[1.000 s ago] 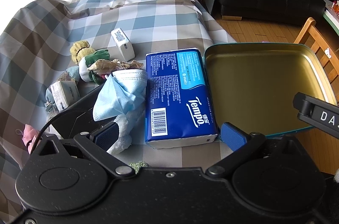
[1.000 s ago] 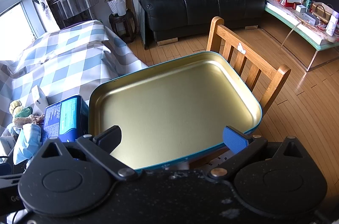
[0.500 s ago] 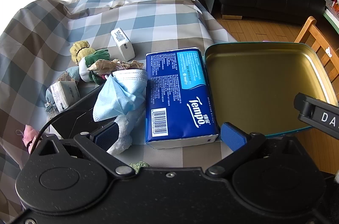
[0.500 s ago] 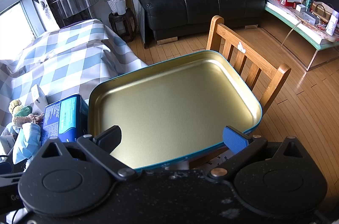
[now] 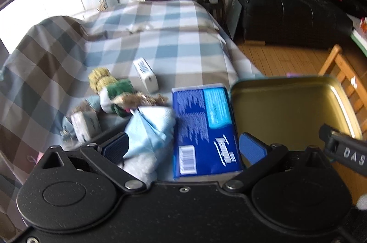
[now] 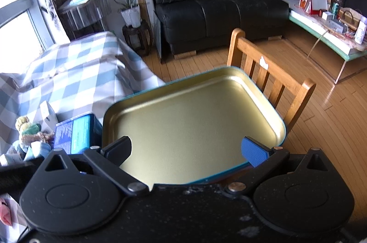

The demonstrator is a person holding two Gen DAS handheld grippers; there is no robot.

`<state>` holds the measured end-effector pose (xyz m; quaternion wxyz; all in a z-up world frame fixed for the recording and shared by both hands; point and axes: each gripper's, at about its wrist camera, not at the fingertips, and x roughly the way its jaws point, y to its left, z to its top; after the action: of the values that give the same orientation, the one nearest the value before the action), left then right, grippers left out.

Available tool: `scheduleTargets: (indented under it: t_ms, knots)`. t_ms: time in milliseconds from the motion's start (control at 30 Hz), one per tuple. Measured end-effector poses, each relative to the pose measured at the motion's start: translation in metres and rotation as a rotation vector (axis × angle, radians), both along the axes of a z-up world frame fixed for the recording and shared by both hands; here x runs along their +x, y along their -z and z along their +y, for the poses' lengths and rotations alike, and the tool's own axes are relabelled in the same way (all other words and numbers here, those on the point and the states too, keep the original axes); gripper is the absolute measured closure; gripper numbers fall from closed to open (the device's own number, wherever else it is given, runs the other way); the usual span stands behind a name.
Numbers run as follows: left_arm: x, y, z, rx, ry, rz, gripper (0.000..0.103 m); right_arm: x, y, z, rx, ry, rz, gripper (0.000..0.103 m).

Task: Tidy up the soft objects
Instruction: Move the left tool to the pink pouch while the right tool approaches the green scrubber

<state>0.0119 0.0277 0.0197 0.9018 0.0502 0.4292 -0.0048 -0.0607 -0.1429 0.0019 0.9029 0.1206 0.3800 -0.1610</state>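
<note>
Both grippers wait spread wide, soft things on the cloth, tin empty.

Our left gripper (image 5: 183, 146) hangs with jaws apart over the blue tissue pack (image 5: 204, 128) and the face mask (image 5: 149, 128), likely to pick one. They lie on the checked cloth (image 5: 160, 40) just beside the gold tin (image 6: 195, 119), where our right gripper (image 6: 187, 148) hovers, wide and holding nothing.

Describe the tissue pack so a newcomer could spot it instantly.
Find the checked tablecloth, then the gold tin tray at its edge. The tissue pack lies flat against the tray's left side: a dark blue rectangular block with a barcode, unlike the pale crumpled face mask beside it.
</note>
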Motion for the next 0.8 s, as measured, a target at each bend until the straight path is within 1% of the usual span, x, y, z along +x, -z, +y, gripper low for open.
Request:
scheduleTargets:
  t_ms: [100, 267, 333, 400, 533, 633, 733, 800]
  knots:
    - [0.004, -0.023, 0.018, -0.013, -0.04, -0.058, 0.004, -0.005, -0.009, 0.002, -0.035, 0.013, -0.057, 0.0]
    - [0.004, -0.06, 0.055, -0.032, -0.114, -0.15, 0.004, -0.019, -0.025, 0.009, -0.077, -0.01, -0.192, 0.0]
    - [0.002, -0.07, 0.068, -0.029, -0.138, -0.178, 0.004, -0.023, -0.029, 0.012, -0.077, -0.033, -0.227, 0.0]
    - [0.0, -0.077, 0.085, -0.026, -0.164, -0.188, 0.004, -0.025, -0.033, 0.016, -0.078, -0.06, -0.247, 0.0]
    - [-0.005, -0.08, 0.117, -0.022, -0.229, -0.188, 0.004, -0.028, -0.036, 0.029, -0.086, -0.124, -0.256, 0.0]
    - [-0.013, -0.078, 0.139, 0.012, -0.287, -0.194, 0.004, -0.029, -0.035, 0.044, -0.111, -0.183, -0.254, 0.0]
    - [-0.018, -0.072, 0.158, 0.043, -0.327, -0.169, 0.004, -0.033, -0.033, 0.059, -0.123, -0.249, -0.246, 0.0]
    - [-0.02, -0.066, 0.17, 0.045, -0.348, -0.137, 0.004, -0.036, -0.033, 0.068, -0.117, -0.299, -0.228, 0.001]
